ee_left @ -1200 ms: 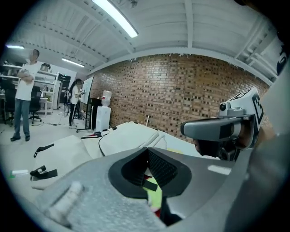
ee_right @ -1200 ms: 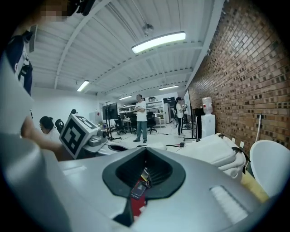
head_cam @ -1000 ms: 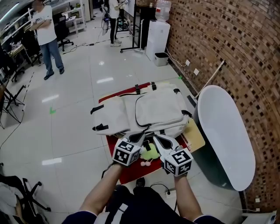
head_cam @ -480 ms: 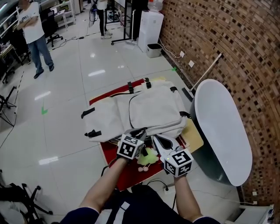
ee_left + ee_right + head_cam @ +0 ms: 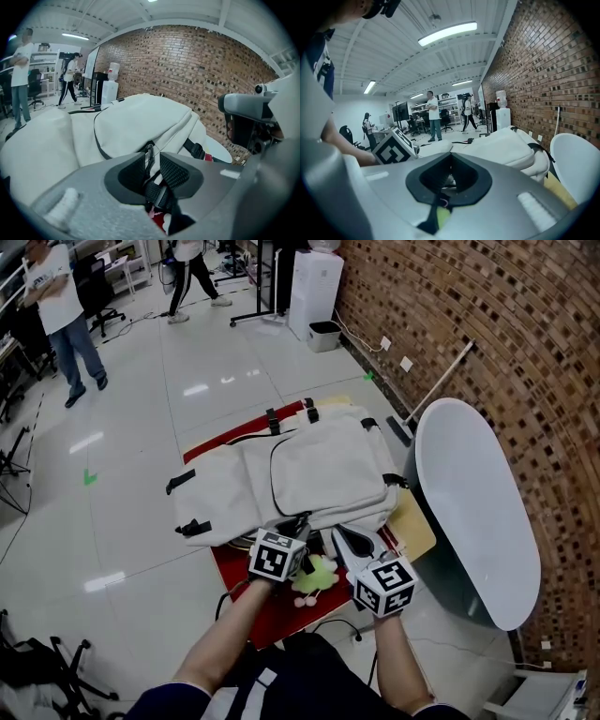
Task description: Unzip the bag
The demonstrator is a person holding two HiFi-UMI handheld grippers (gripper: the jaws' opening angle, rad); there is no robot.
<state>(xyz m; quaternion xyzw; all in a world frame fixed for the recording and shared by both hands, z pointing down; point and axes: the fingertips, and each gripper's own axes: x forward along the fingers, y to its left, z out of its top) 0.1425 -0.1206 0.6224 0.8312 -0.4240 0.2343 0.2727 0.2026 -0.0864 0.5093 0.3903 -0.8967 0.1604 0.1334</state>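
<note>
In the head view I see the white bag lying flat on the red mat; in the left gripper view my left gripper has just been opening, its jaws apart around the zipper pull; in the right gripper view my right gripper is closed tip to tip, the bag just beyond it.

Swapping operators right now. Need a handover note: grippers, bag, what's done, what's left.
Left gripper: jaws have just been opening and now stand apart, with a zipper pull between the tips, not pinched.
Right gripper: jaws together at the bag's near edge; can't tell if they pinch anything.
White backpack: lies flat on the red mat; zips look closed.
Done: nothing unzipped.
Left: probably close on the pull and draw it along the zip.
</note>
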